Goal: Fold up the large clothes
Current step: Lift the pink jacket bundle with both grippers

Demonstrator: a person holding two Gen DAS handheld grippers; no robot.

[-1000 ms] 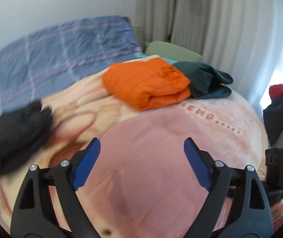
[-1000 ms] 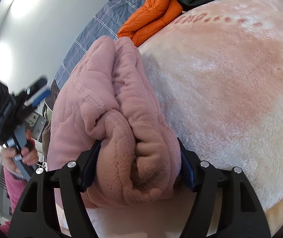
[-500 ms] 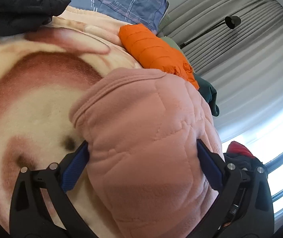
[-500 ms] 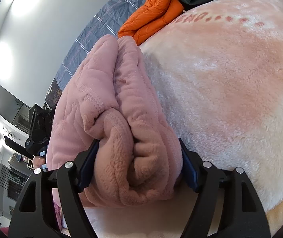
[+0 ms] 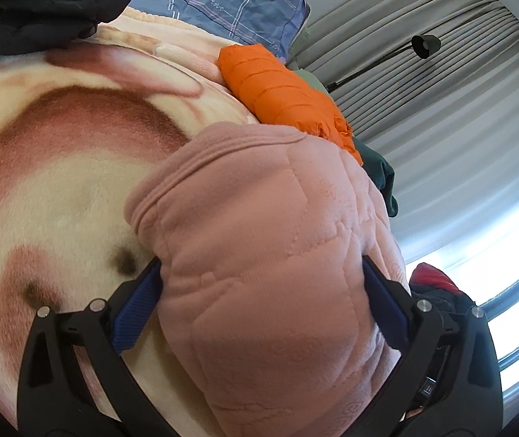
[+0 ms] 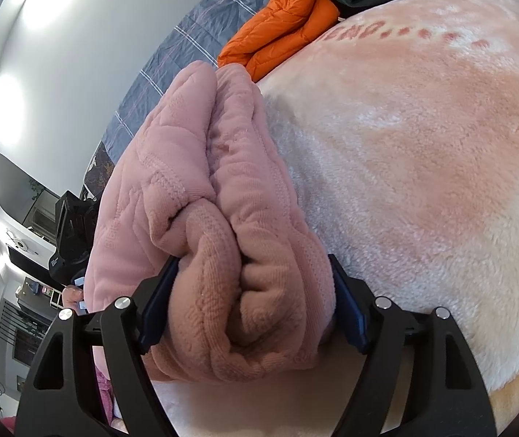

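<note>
A folded pink quilted garment (image 5: 270, 255) fills the left wrist view, above the pink and cream blanket (image 5: 59, 189) on the bed. My left gripper (image 5: 259, 291) has its blue-padded jaws around one end of the bundle and grips it. In the right wrist view the same pink garment (image 6: 223, 218) shows its folded layers edge-on. My right gripper (image 6: 248, 302) is shut on its other end. The bundle is held just over the blanket (image 6: 423, 164).
A folded orange puffer jacket (image 5: 281, 91) and a dark green garment (image 5: 383, 178) lie at the far side of the bed. A black garment (image 5: 40, 3) lies at the upper left. Beyond are a blue checked sheet (image 5: 223, 0), grey curtains (image 5: 441, 91) and a floor lamp (image 5: 423, 45).
One second ago my left gripper was open over the bare blanket. It has since swung over to the pink bundle and taken hold of its end. The right gripper has kept its grip.
</note>
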